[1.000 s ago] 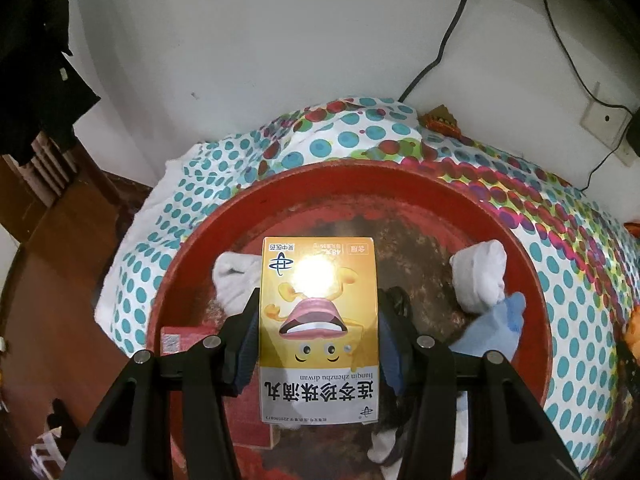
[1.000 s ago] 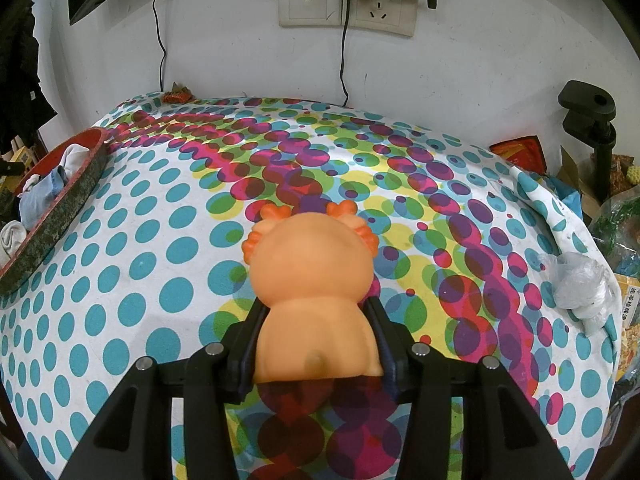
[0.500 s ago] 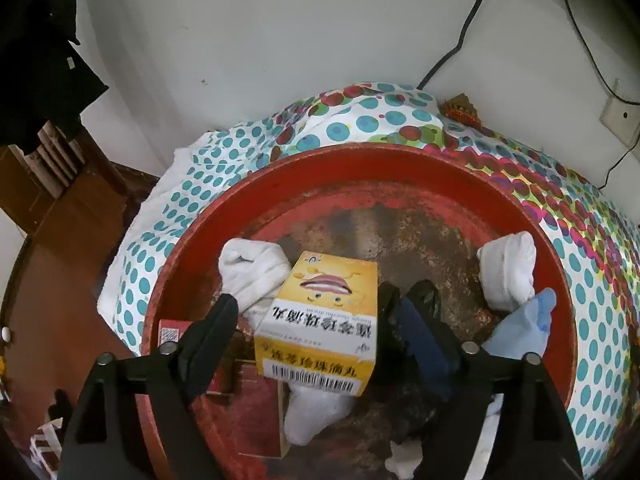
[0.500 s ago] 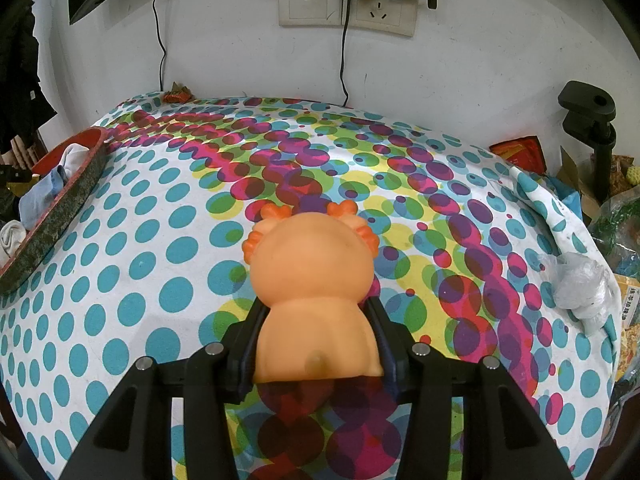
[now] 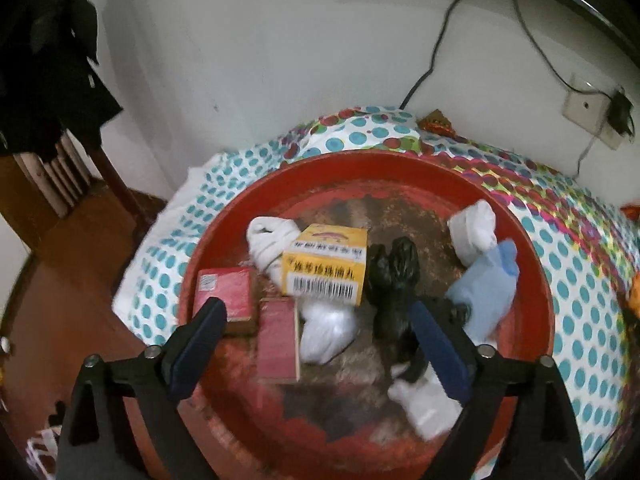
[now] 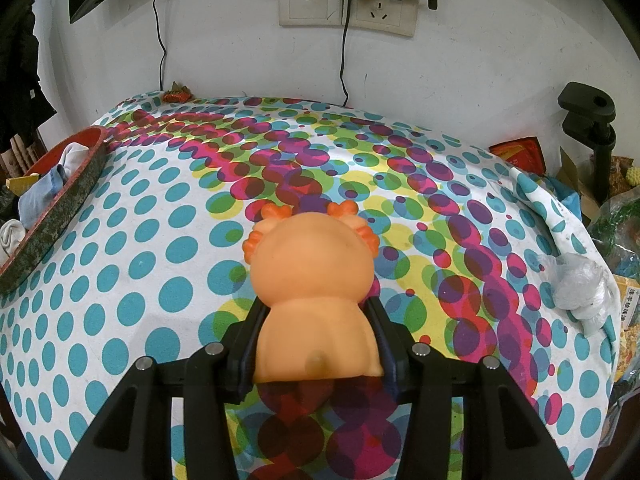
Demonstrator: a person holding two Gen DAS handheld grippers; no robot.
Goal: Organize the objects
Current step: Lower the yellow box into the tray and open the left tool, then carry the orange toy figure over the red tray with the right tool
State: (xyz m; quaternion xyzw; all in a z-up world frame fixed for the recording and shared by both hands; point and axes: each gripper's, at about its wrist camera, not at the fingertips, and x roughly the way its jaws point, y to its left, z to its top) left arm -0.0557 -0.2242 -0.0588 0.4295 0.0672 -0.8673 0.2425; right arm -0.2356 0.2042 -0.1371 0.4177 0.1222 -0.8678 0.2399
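Observation:
In the left wrist view my left gripper point(image 5: 318, 322) is open and empty above a round red tray point(image 5: 536, 280). A yellow medicine box point(image 5: 326, 270) lies in the tray on white socks point(image 5: 272, 240), apart from the fingers. Two red boxes point(image 5: 276, 340), a black bundle point(image 5: 394, 280), a blue sock point(image 5: 484, 292) and more white socks point(image 5: 474, 224) lie around it. In the right wrist view my right gripper point(image 6: 316, 344) is shut on an orange rubber toy point(image 6: 316, 280) held just above the dotted tablecloth point(image 6: 160, 240).
The red tray point(image 6: 60, 208) shows at the left edge of the right wrist view. A crumpled plastic bag point(image 6: 580, 288) lies at the table's right edge, with a black clamp point(image 6: 592, 128) and clutter beyond. Wall sockets and cables are behind the table. A wooden floor lies left of the table.
My left gripper opened and let go of the yellow box, which dropped into the tray and now lies on its side. The gripper drew back. The right gripper and toy have not moved.

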